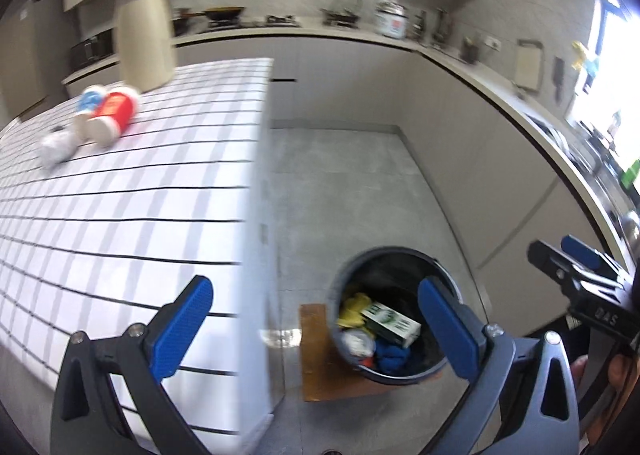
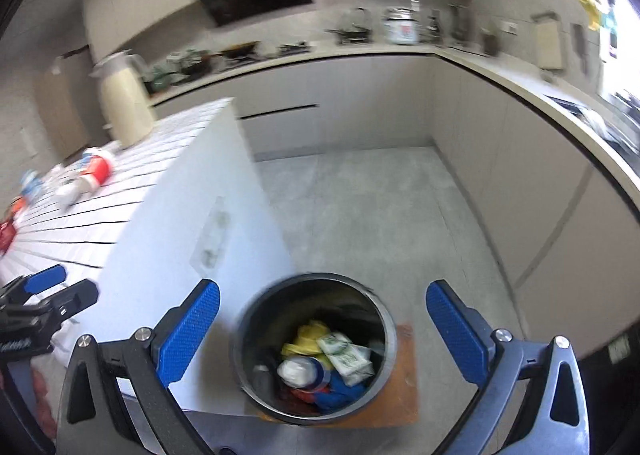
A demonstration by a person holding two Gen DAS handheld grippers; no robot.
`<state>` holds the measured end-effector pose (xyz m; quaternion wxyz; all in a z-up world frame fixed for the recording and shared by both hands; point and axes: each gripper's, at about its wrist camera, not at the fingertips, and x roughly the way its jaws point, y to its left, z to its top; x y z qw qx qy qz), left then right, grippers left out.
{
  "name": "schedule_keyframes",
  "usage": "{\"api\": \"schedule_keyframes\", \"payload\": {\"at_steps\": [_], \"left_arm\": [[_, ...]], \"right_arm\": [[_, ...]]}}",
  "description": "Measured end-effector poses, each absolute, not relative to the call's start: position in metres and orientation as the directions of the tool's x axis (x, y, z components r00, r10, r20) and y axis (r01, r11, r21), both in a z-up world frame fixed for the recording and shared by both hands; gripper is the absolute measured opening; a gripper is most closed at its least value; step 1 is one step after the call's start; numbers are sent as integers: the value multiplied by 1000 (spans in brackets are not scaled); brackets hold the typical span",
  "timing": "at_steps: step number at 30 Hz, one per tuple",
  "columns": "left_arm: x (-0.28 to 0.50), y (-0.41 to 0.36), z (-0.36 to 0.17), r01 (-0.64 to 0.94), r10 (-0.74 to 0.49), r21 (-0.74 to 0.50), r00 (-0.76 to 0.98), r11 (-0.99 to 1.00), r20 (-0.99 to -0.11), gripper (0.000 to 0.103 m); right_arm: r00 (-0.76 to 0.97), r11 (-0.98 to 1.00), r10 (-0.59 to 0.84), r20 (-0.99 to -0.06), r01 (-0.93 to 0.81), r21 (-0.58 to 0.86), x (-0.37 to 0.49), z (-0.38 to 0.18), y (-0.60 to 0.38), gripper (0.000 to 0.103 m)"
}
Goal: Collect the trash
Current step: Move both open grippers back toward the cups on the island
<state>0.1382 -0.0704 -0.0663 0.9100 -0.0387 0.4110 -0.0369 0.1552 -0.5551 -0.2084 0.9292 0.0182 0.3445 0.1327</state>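
A dark round trash bin (image 1: 400,255) (image 2: 256,311) stands on the floor beside the white tiled table (image 1: 120,215) (image 2: 120,191), holding a green-and-white carton (image 1: 394,321) (image 2: 344,353), yellow and blue wrappers and a white lid. My left gripper (image 1: 316,331) is open and empty, one finger over the table's edge, the other over the bin. My right gripper (image 2: 324,335) hangs open and empty straight above the bin. On the table lie a red-and-white cup (image 1: 112,115) (image 2: 94,173), a blue-topped cup (image 1: 89,103) and crumpled white trash (image 1: 56,147).
A cream jug (image 1: 145,35) (image 2: 124,103) stands at the table's far edge. The bin rests on a brown board (image 1: 316,355) (image 2: 404,375). Grey floor (image 1: 352,195) (image 2: 360,215) runs to the cabinets; a cluttered kitchen counter (image 1: 460,59) wraps the back and right. More red trash (image 2: 6,235) lies at the left.
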Motion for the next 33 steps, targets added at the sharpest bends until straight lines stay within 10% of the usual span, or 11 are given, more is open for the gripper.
{"api": "schedule_keyframes", "payload": {"at_steps": [18,33], "left_arm": [[101,133,-50,-336,197,-69,694,939,-692,103],[167,258,-64,-216,97,-88,717,972,-690,84]], "right_arm": [[645,835,435,-628,-551,12,149,-165,-332,103],[655,854,411,-634,-521,16,177,-168,-178,103]]}}
